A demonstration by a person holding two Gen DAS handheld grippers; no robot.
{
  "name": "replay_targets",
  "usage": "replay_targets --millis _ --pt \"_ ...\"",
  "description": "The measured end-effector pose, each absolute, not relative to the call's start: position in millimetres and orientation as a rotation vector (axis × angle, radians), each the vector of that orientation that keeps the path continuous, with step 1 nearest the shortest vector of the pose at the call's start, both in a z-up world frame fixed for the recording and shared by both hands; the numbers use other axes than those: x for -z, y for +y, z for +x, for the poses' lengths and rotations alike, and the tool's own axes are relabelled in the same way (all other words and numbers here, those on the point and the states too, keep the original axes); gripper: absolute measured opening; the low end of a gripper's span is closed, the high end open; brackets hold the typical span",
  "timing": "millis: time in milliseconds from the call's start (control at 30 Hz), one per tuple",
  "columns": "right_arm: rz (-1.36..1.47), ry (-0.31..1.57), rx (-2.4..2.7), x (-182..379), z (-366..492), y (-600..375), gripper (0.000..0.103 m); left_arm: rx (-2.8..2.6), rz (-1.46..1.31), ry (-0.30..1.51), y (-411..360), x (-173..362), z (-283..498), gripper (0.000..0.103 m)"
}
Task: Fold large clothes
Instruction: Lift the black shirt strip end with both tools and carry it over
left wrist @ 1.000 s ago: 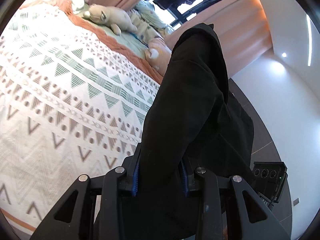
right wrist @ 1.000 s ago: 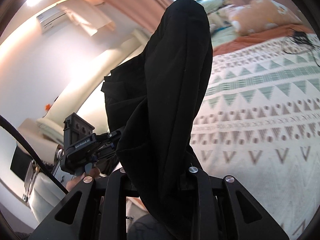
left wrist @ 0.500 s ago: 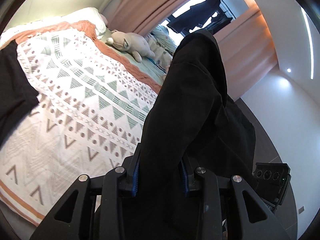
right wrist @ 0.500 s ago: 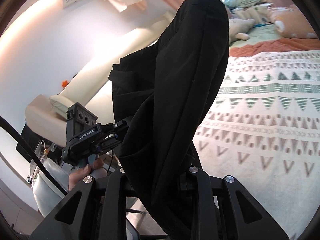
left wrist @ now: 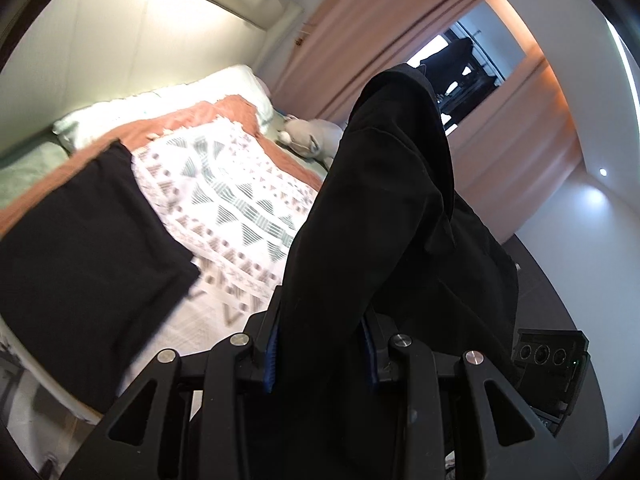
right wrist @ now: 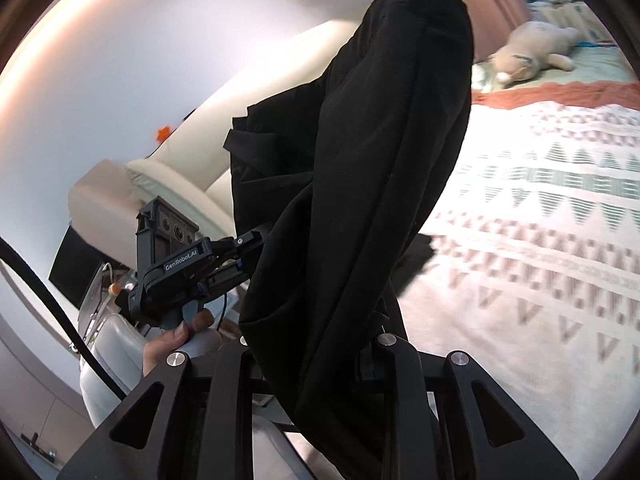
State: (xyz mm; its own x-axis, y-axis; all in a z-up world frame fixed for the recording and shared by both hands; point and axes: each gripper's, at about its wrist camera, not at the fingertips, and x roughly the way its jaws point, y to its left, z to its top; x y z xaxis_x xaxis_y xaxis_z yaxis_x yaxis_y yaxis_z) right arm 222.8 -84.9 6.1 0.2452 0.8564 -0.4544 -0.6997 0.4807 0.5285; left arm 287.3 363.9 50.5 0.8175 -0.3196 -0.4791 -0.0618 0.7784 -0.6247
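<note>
Swung round toward the head of the bed (left wrist: 240, 184) since a second ago — pillows and headboard wall now in the left wrist view, plus a flat black cloth (left wrist: 84, 240) lying near the bed's left edge, absent before. Black garment (left wrist: 384, 216) held up off the bed, draped over both grippers, a bunch of it pinched in each. Left gripper (left wrist: 320, 344) clenched on the garment; right gripper (right wrist: 316, 364) likewise clamped on it. Probably a carry toward the spread to lay it flat for folding; no fold begun on this piece, by the look of it. Readable writing: "GenRobot.AI" on the left gripper's body in the right wrist view. Plush toy (right wrist: 528, 52) near the bed's far edge.
</note>
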Motion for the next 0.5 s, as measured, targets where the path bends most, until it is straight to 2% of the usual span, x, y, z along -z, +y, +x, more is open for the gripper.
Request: replay_targets --millis 333,500 --pt "0.165 0.832 -1.224 2 249 52 0.020 -0.025 -0.700 0.597 480 -64 265 0.033" --pt "0.159 0.876 -1.293 13 254 105 0.020 -0.131 -0.620 0.614 500 -69 263 0.033"
